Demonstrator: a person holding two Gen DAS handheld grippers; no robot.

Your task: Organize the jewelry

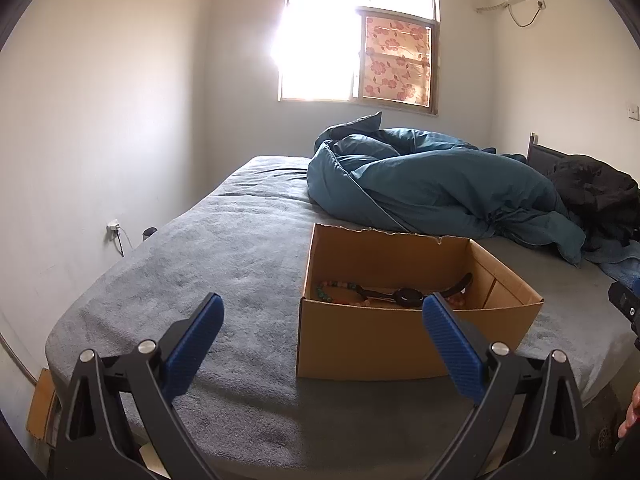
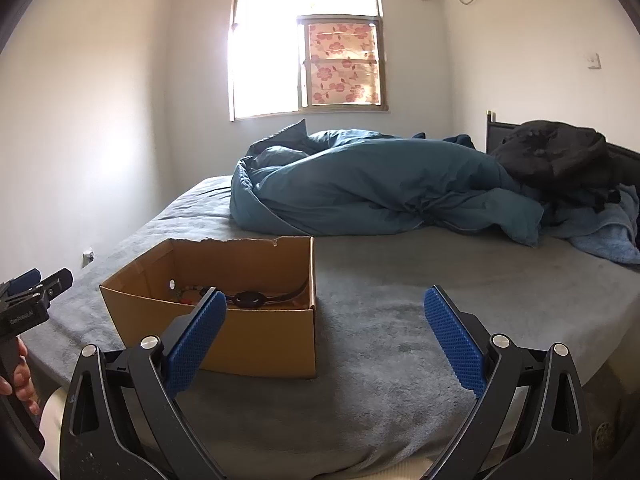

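Box (image 1: 400,344): open-topped, on bed (image 1: 200,264), for top access. Jewelry (image 1: 404,295): beads and a dark strap piece, inside. Left tongs (image 1: 322,320), right tongs (image 2: 325,316): both spread wide, empty, short of box.

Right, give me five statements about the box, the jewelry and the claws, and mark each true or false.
1. The cardboard box sits on the bed. True.
2. The left claw is shut on a necklace. False: it is open and empty.
3. Beads and a black strap lie inside the box. True.
4. The right claw is inside the box. False: it is outside, open.
5. The blue quilt covers the box. False: it lies behind it.
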